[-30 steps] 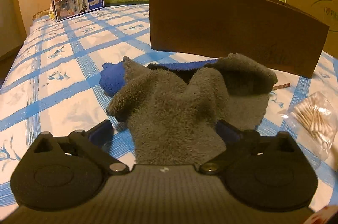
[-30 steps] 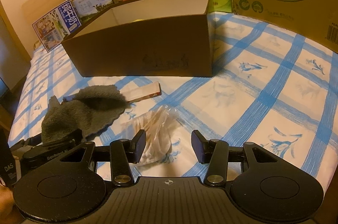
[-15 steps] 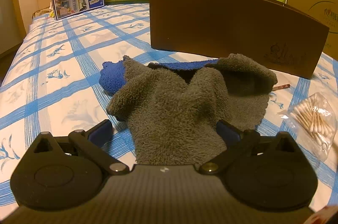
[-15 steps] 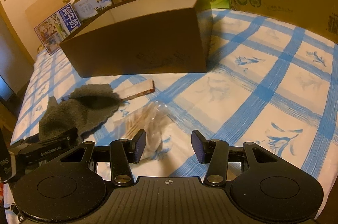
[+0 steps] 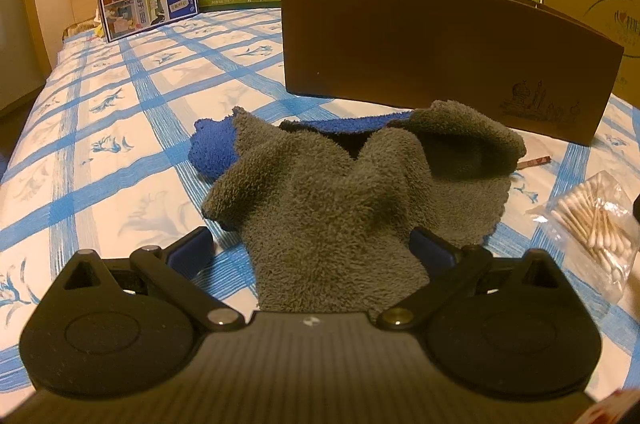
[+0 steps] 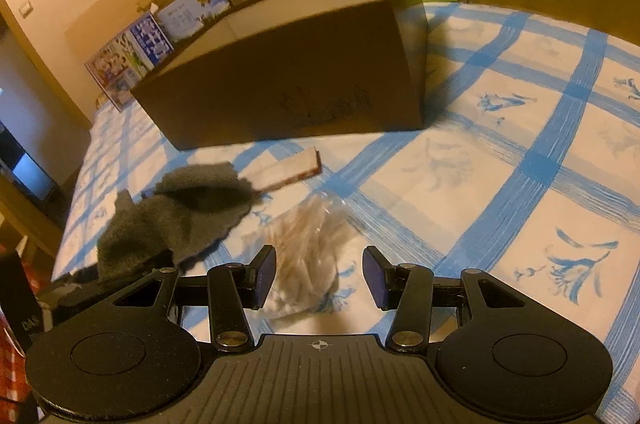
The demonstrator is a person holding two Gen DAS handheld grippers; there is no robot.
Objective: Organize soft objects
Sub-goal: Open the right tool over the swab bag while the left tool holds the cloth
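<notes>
Grey fleece cloth lies on the bed between my left tool's wide jaws, unpinched. My right tool gapes over the swab bag. I'd close deep into fleece, avoiding the sheet.

Rumpled grey towel overlapping blue cloth — on bed.

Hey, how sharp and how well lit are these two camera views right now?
Left wrist view: sharp, warm dim light, fisheye bends the brown box rim. Right wrist view: motion-blurred, the box print and cotton swab bag smeared; dark shadow beside the box.
</notes>
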